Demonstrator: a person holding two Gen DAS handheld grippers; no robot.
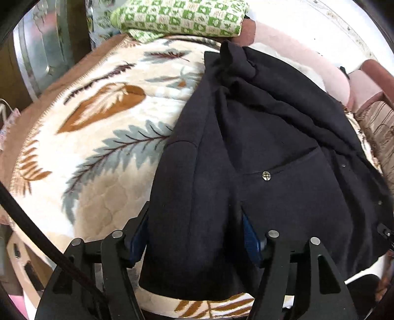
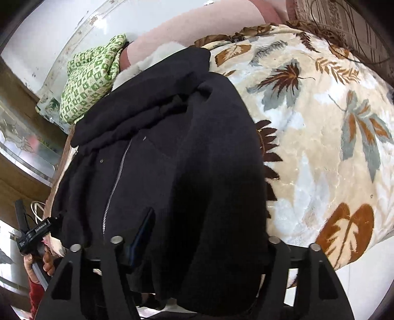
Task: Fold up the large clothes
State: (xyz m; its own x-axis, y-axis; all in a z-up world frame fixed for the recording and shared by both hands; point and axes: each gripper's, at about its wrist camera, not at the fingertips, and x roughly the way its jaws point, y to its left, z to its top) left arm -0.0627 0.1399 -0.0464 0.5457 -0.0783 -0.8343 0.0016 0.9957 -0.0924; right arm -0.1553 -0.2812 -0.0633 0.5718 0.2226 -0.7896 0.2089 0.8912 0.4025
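The left gripper (image 1: 194,236) has its two blue pads spread wide, and a thick fold of the dark coat (image 1: 258,152) sits between them. The pads touch the cloth on both sides, so it is holding the coat's bottom edge. The right gripper (image 2: 197,243) also has coat (image 2: 172,160) bunched between its fingers. One blue pad shows on the left, but the other is hidden under the cloth, so I cannot tell how tight that grip is.

The coat is big and nearly black. It lies on a fluffy blanket (image 1: 103,137) with brown and grey leaves on it. A silver zipper (image 2: 115,179) runs down the coat's front, and a small shiny snap (image 1: 266,175) sits near a pocket.

Past the coat, at the far end of the blanket, lies a folded green and white checked cloth (image 1: 182,17). Something soft and pink (image 1: 295,51) is beside it.
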